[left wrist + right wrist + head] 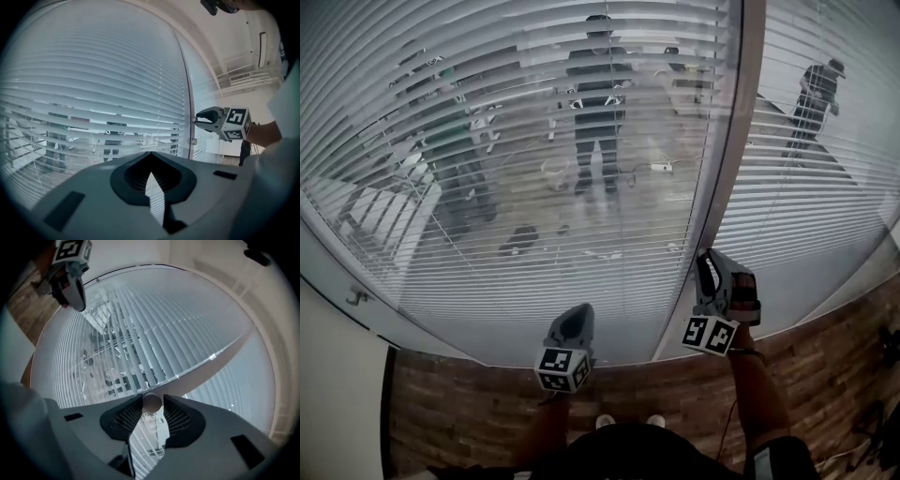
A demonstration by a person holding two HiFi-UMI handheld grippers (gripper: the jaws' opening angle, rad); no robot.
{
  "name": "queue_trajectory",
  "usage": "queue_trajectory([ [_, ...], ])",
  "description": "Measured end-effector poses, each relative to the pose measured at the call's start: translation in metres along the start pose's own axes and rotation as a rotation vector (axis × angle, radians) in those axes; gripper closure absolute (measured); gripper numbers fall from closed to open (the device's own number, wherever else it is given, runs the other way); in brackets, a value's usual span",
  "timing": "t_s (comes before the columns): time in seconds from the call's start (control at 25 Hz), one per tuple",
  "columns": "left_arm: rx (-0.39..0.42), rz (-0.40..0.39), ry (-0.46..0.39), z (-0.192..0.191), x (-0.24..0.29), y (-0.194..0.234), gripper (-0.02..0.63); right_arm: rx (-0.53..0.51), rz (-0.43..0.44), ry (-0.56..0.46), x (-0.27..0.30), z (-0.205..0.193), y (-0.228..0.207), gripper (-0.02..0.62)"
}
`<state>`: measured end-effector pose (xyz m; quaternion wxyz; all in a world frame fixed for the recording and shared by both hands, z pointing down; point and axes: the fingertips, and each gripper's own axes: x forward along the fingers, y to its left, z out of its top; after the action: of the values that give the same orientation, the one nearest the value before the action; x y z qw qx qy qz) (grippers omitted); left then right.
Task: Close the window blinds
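**Right claw on the blind wand, left claw empty, slats partly open**

Nearest to me, straight below, the toes of my pale shoes (628,422) rest on a brown wood-plank floor (459,412). My two forearms reach forward from there, each carrying a grey claw with a black-and-white marker cube.

My left claw (575,317) hangs low in front of the glass, well apart from the slats. Its jaws meet at the tips and nothing is between them.

My right claw (707,258) is higher and to the right, beside the brown upright window post (736,141). In the right gripper view, its two ribbed dark pads (174,417) press on either side of a pale, round-ended blind wand (151,401), which sits at the tips of the jaws. The jaws stand fairly wide because the wand fills the gap.

Beyond both claws hang the white horizontal-slat window blinds (534,141), covering the large pane left of the post. The slats are tilted partly open, with gaps between them. A second white slatted blind (806,206) covers the pane right of the post.

Farthest away, through the gaps, I can make out a floor beyond the glass and standing people: one in the middle (598,103), one at the left (441,141) and one at the far right (817,94).
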<state>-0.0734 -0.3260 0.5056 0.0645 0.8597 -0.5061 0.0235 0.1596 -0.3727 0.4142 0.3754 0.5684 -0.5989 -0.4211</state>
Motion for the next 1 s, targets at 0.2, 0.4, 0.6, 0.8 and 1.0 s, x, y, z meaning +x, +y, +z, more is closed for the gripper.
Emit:
queue_trajectory([
  [0.2,0.004,-0.011,0.001,-0.001,0.004,-0.005,0.606,-0.102,-0.012,-0.006,0.004,0.000,0.002,0.474],
  [0.4,0.003,-0.012,0.005,-0.002,0.003,-0.007,0.606,0.064,-0.012,-0.010,0.003,0.000,-0.002,0.474],
  [0.6,0.002,-0.005,0.005,-0.002,0.001,-0.003,0.606,0.429,0.040,0.003,0.003,0.001,-0.012,0.474],
  [0.8,0.001,-0.014,0.001,-0.002,0.002,-0.006,0.606,0.822,0.089,0.014,0.005,-0.005,-0.016,0.474],
  [1.0,0.003,-0.022,0.001,-0.004,0.006,-0.010,0.606,1.170,0.136,0.013,0.010,-0.016,-0.015,0.474],
])
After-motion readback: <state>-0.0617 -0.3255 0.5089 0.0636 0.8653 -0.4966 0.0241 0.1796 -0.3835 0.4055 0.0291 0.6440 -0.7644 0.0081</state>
